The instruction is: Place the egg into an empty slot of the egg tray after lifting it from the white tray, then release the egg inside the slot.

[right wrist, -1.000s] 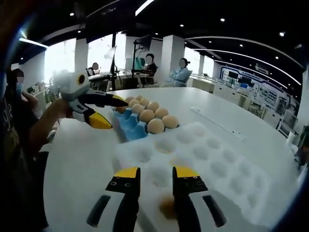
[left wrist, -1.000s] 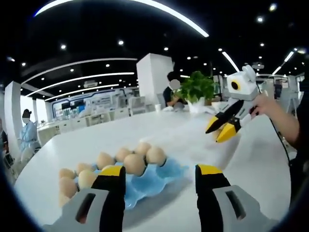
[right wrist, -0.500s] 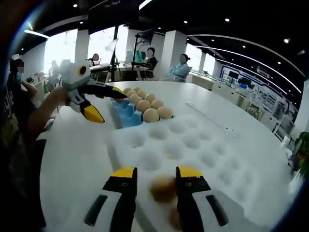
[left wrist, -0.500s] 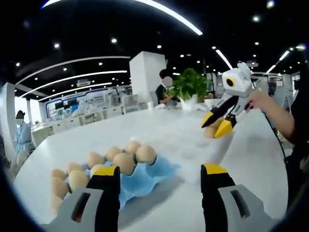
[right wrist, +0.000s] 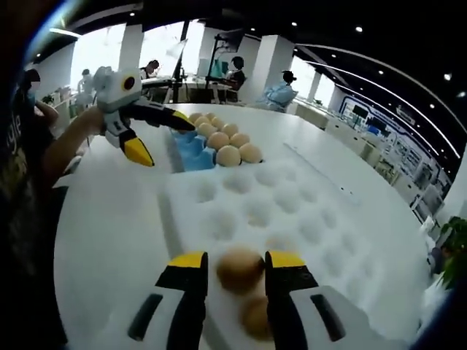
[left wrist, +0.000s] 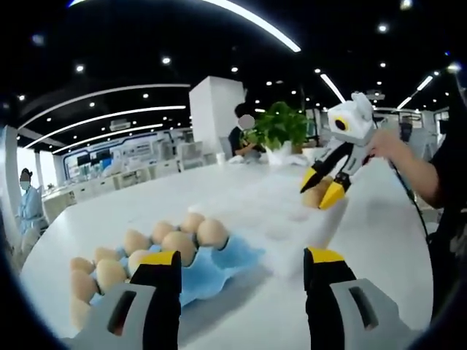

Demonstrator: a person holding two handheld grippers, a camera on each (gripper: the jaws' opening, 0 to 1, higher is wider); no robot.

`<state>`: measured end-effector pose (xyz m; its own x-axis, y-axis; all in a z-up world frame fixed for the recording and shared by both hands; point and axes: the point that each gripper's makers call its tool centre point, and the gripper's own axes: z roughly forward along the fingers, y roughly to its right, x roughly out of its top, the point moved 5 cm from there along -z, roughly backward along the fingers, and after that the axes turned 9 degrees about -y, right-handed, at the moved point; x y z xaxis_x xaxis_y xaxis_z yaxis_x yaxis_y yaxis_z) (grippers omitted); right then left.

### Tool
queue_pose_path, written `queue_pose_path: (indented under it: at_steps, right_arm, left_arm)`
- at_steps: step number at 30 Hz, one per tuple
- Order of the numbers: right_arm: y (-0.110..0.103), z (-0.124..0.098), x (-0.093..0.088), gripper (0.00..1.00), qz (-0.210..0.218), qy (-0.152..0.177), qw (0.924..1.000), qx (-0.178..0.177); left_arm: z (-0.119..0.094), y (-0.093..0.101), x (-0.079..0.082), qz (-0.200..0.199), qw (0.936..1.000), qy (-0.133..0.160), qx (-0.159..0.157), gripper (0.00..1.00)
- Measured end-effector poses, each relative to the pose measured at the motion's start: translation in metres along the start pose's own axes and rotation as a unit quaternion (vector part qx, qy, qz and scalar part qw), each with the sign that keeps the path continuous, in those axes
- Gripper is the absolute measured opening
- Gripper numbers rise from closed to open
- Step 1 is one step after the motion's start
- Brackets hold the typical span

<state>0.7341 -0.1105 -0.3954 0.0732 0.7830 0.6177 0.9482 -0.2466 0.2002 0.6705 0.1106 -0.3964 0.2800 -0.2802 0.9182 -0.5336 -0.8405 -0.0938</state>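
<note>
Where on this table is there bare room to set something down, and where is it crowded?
Bare tabletop lies left of the white tray; more lies beyond that tray's far edge. The white tray's dimples are mostly vacant. The blue egg tray is crowded with eggs, bare only at its near end, under the open left gripper. The right gripper holds an egg.

Right hand-held gripper (right wrist: pixel 232 266) closed on egg (right wrist: pixel 240 270), lifted it off white tray (right wrist: pixel 292 219).
</note>
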Motion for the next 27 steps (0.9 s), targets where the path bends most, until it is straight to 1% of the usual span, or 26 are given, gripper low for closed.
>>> queue_pose_path:
  at_steps: [1,2,4,9,11,14,15,16,17,18,20,27]
  right_arm:
    - [0.000,0.000,0.000,0.33,0.000,-0.003,1.0000,0.005]
    - [0.001,-0.001,0.000,0.32,0.001,-0.017,0.9996,0.020]
    - [0.004,-0.001,-0.001,0.31,-0.012,-0.038,0.9985,0.037]
    - [0.009,0.002,0.000,0.31,0.000,-0.055,0.9962,0.067]
    - [0.010,0.003,-0.001,0.31,0.012,-0.059,0.9952,0.077]
    - [0.010,0.002,-0.003,0.31,0.026,-0.054,0.9942,0.089]
    - [0.013,0.002,-0.003,0.30,0.040,-0.046,0.9938,0.092]
    - [0.015,0.002,-0.003,0.28,0.048,-0.041,0.9943,0.086]
    - [0.010,0.001,-0.005,0.28,0.071,-0.041,0.9920,0.096]
    - [0.014,0.001,-0.005,0.28,0.056,-0.032,0.9938,0.090]
    - [0.013,-0.001,-0.008,0.28,0.067,-0.025,0.9933,0.091]
    - [0.015,-0.002,-0.006,0.27,0.075,-0.016,0.9926,0.094]
  left_arm:
    - [0.000,0.001,0.000,0.001,1.0000,-0.001,-0.001,0.69]
    - [0.000,0.001,0.001,0.002,1.0000,0.000,-0.002,0.69]
    - [0.000,0.002,0.001,0.003,1.0000,0.000,-0.004,0.69]
    - [-0.002,0.003,0.001,0.003,1.0000,-0.002,-0.002,0.69]
    - [-0.002,0.005,0.001,0.003,1.0000,-0.002,-0.001,0.69]
    - [-0.002,0.011,0.002,0.003,1.0000,-0.001,-0.002,0.69]
    - [-0.001,0.012,0.003,0.003,1.0000,-0.001,-0.004,0.69]
    - [0.000,0.012,0.003,0.003,1.0000,-0.001,-0.005,0.69]
    - [0.001,0.014,0.003,0.003,1.0000,-0.001,-0.008,0.69]
    - [0.002,0.014,0.003,0.003,1.0000,-0.001,-0.009,0.69]
    - [0.003,0.016,0.003,0.004,0.9999,-0.003,-0.012,0.69]
    - [0.003,0.019,0.004,0.003,0.9999,-0.005,-0.014,0.69]
